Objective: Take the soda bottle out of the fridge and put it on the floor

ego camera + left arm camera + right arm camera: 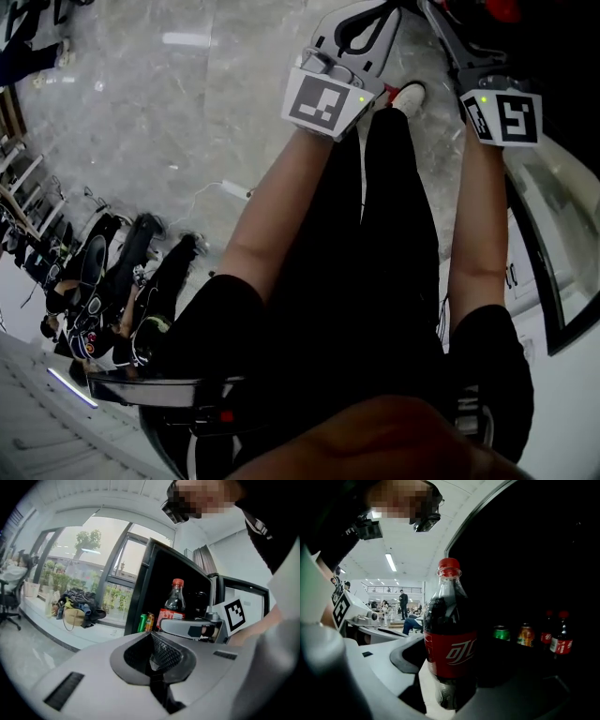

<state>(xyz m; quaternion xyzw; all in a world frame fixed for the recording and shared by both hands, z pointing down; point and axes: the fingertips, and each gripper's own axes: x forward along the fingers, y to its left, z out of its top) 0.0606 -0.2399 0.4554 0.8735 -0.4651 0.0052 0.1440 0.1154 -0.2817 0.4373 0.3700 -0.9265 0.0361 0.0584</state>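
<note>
- Soda bottle (449, 648): upright, red cap on, pinched low on its body between the fingers of the right gripper (450, 691).
- Left gripper (157, 656): fingers pressed together, nothing between them.
- Behind the bottle is the dark fridge (140, 597) interior, with cans (502, 633) and spare bottles (557, 637) further back.
- Judgement: grasp made, bottle at the fridge mouth. Lowering it to the floor (141, 112) and letting go remain.

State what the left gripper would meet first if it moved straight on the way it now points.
Probably the soda bottle held in the right gripper, slightly right of its line; the cans in the fridge stand further back. Depth is unclear.
</note>
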